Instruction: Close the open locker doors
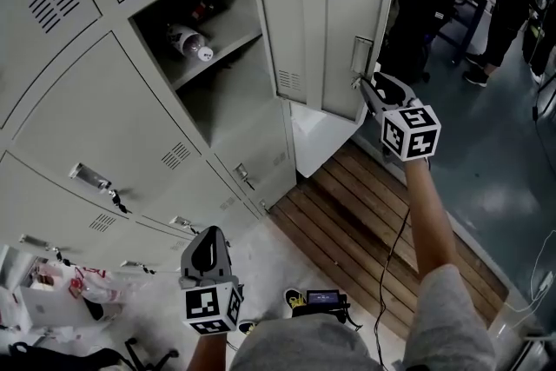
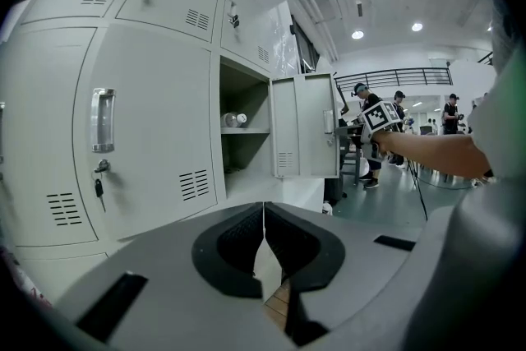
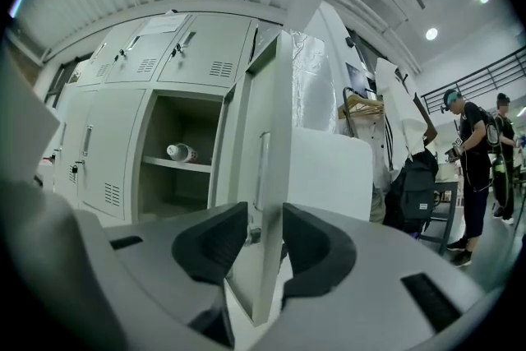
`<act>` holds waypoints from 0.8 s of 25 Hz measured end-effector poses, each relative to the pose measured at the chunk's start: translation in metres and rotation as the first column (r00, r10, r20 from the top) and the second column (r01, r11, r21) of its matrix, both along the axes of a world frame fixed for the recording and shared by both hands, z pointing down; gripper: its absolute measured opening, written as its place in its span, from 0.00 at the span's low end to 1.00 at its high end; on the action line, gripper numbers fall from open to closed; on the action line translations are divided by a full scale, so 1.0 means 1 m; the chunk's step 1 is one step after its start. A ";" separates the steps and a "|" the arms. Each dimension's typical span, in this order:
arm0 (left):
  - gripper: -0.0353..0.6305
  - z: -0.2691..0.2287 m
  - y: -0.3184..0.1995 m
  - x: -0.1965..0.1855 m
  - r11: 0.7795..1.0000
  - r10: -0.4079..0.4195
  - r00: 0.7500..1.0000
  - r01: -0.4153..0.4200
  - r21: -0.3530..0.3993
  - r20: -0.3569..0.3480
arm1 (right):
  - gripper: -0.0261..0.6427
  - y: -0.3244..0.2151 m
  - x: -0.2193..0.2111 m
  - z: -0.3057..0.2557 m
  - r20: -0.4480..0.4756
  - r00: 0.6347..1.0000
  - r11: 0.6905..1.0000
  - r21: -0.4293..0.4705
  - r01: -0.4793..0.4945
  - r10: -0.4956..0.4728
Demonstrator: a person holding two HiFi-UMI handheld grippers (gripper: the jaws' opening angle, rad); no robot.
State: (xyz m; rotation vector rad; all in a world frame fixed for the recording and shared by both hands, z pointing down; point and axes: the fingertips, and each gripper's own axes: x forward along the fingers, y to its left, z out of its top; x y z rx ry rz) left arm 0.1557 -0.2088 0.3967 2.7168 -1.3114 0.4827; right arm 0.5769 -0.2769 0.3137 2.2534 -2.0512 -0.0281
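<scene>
One locker door (image 1: pixel 321 30) sits between the right tool's (image 3: pixel 265 218) parted jaws.

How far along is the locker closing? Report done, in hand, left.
Done: the surrounding grey metal locker doors are shut. In hand: the right tongs stand open around the edge of the one open grey door. Left: swing it shut over the compartment holding a plastic bottle. Left tongs are shut.

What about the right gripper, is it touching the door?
Cannot tell. The right gripper view shows the door between the right gripper's parted jaws, contact unclear.
</scene>
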 end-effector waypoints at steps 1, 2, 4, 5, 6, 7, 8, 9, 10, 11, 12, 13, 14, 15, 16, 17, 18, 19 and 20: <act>0.07 0.000 0.002 -0.002 1.000 -0.002 1.000 0.002 0.001 -0.001 | 0.25 0.001 0.001 0.002 -0.005 1.000 1.000 -0.006 -0.008 0.008; 0.07 -0.001 0.003 -0.003 1.000 -0.005 1.000 0.005 0.003 -0.001 | 0.25 0.002 0.003 0.004 -0.008 1.000 1.000 -0.008 -0.012 0.012; 0.07 -0.002 0.007 -0.006 1.000 -0.011 1.000 0.011 0.007 -0.002 | 0.25 0.002 0.003 0.005 -0.004 1.000 1.000 -0.009 0.000 0.000; 0.07 -0.002 0.008 -0.008 1.000 -0.015 1.000 0.015 0.008 -0.002 | 0.25 0.002 0.002 0.006 -0.002 1.000 1.000 -0.013 0.012 -0.012; 0.07 -0.002 0.010 -0.010 1.000 -0.019 1.000 0.019 0.008 -0.002 | 0.25 0.001 0.000 0.008 -0.003 1.000 1.000 -0.019 0.022 -0.022; 0.07 -0.002 0.012 -0.012 1.000 -0.022 1.000 0.022 0.008 -0.002 | 0.25 0.001 -0.002 0.009 -0.005 1.000 0.999 -0.026 0.027 -0.027; 0.07 -0.002 0.013 -0.014 1.000 -0.025 1.000 0.025 0.009 -0.003 | 0.25 0.002 -0.003 0.011 -0.007 1.000 0.999 -0.030 0.029 -0.029; 0.07 -0.003 0.014 -0.016 1.000 -0.029 1.000 0.029 0.011 -0.004 | 0.25 0.003 -0.005 0.012 -0.009 1.000 0.999 -0.031 0.029 -0.030; 0.07 -0.004 0.015 -0.019 0.999 -0.032 0.999 0.032 0.013 -0.005 | 0.25 0.004 -0.006 0.012 -0.010 1.000 0.999 -0.028 0.030 -0.030; 0.07 -0.004 0.016 -0.021 0.999 -0.036 0.999 0.036 0.014 -0.007 | 0.25 0.004 -0.006 0.011 -0.008 1.000 0.999 -0.023 0.028 -0.028; 0.07 -0.005 0.016 -0.023 0.999 -0.039 0.999 0.040 0.014 -0.009 | 0.25 0.005 -0.005 0.010 -0.002 1.000 1.000 -0.016 0.023 -0.023; 0.07 -0.005 0.017 -0.025 0.999 -0.042 0.999 0.042 0.015 -0.010 | 0.25 0.006 -0.004 0.009 0.009 1.000 1.000 -0.008 0.019 -0.019; 0.07 -0.006 0.018 -0.026 0.999 -0.043 0.999 0.043 0.017 -0.009 | 0.25 0.006 -0.001 0.008 0.022 1.000 1.000 -0.002 0.018 -0.018; 0.07 -0.008 0.019 -0.027 0.999 -0.045 0.999 0.045 0.019 -0.008 | 0.25 0.006 0.000 0.007 0.036 0.999 1.000 0.002 0.024 -0.024; 0.07 -0.009 0.020 -0.028 0.999 -0.047 0.999 0.047 0.021 -0.009 | 0.25 0.005 0.000 0.006 0.048 0.998 0.999 0.004 0.033 -0.033; 0.07 -0.009 0.021 -0.028 0.999 -0.049 0.999 0.050 0.023 -0.010 | 0.25 0.003 -0.001 0.005 0.057 0.997 0.999 0.004 0.043 -0.043; 0.07 -0.009 0.022 -0.029 0.998 -0.052 0.999 0.052 0.024 -0.011 | 0.25 0.002 -0.002 0.005 0.061 0.997 0.999 0.003 0.049 -0.050; 0.07 -0.009 0.022 -0.030 0.998 -0.054 0.998 0.055 0.024 -0.013 | 0.25 0.001 -0.003 0.005 0.062 0.997 0.999 0.000 0.053 -0.053; 0.07 -0.009 0.023 -0.031 0.998 -0.057 0.998 0.057 0.024 -0.015 | 0.25 0.001 -0.005 0.005 0.061 0.997 0.999 -0.003 0.054 -0.054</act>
